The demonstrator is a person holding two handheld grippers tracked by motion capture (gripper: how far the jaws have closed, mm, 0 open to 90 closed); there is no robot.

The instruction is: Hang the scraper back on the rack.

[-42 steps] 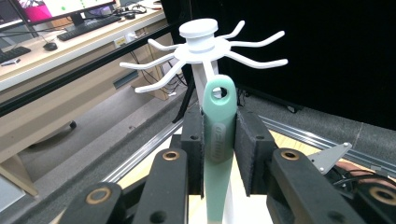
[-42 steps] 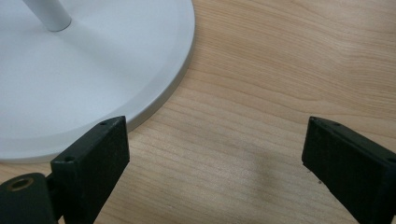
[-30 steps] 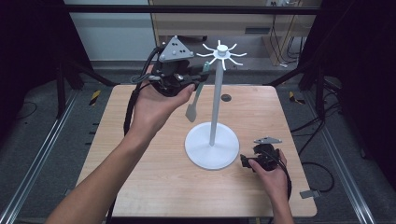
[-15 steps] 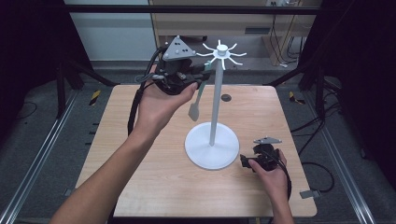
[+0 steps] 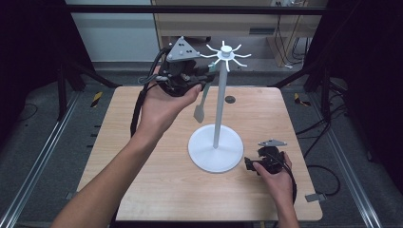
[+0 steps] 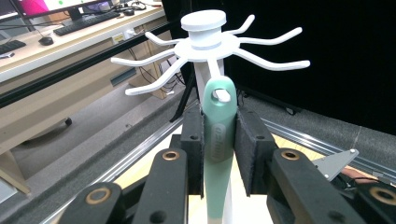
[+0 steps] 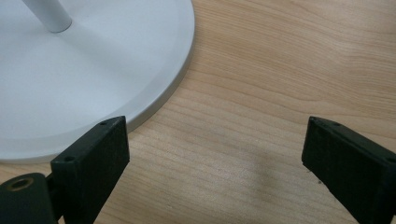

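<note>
Wooden bench (image 5: 142, 161), pale and square, set on a dark floor between metal rails. At its middle, white rack (image 5: 216, 147): round flat base on the wood, thin upright pole, ring of curved hooks (image 6: 261, 58) around a capped top. Held up beside that top, left gripper (image 5: 202, 78), raised high in an upturned hand with grey three-cornered plate above and cable trailing down toward the forearm. Clamped tight between its padded jaws, green spatula (image 6: 217, 140): handle upright, hanging hole at the handle's tip threaded over one white hook, grey blade (image 5: 199, 111) dangling below the gripper, clear of the wood, just beside the pole. Low at the bench's near right, right gripper (image 7: 215, 163), resting in a hand on the wood, jaws spread wide with nothing between them but bare bench, one jaw just at the rim of the rack's base. Small dark round spot (image 5: 230, 99) on the wood beyond the pole.
</note>
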